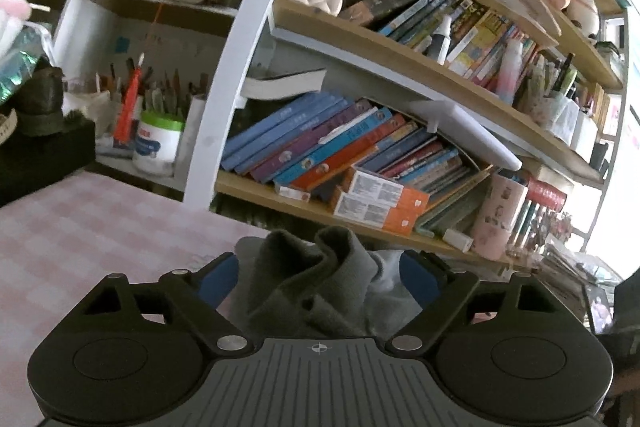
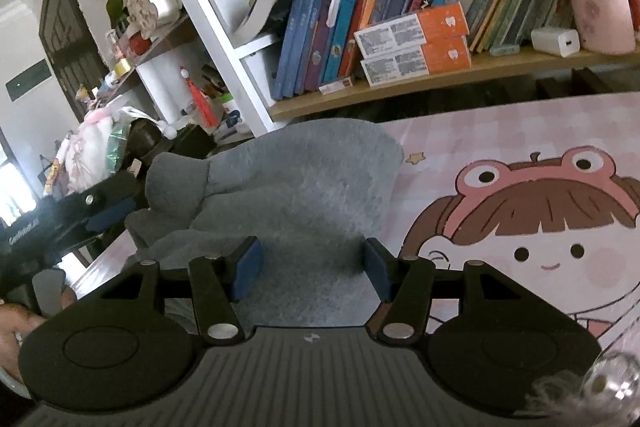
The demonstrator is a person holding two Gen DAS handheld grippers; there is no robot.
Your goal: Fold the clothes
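A grey fleece garment (image 2: 296, 187) lies bunched on the pink cartoon mat (image 2: 500, 131), its folds between the left gripper's (image 1: 316, 279) parted jaws, while the right gripper (image 2: 312, 269) hovers released above it.

Grey fuzzy garment (image 2: 296, 187), darker grey ribbed cuff (image 2: 176, 175). Table mat (image 2: 500, 131) was pale pink check w/ cartoon girl (image 2: 532, 227): brown hair, pink frog hat. Gripper pads (image 2: 248, 269) blue, bodies black. Orange-and-white boxes (image 2: 416, 45) on wood shelf (image 2: 480, 67).
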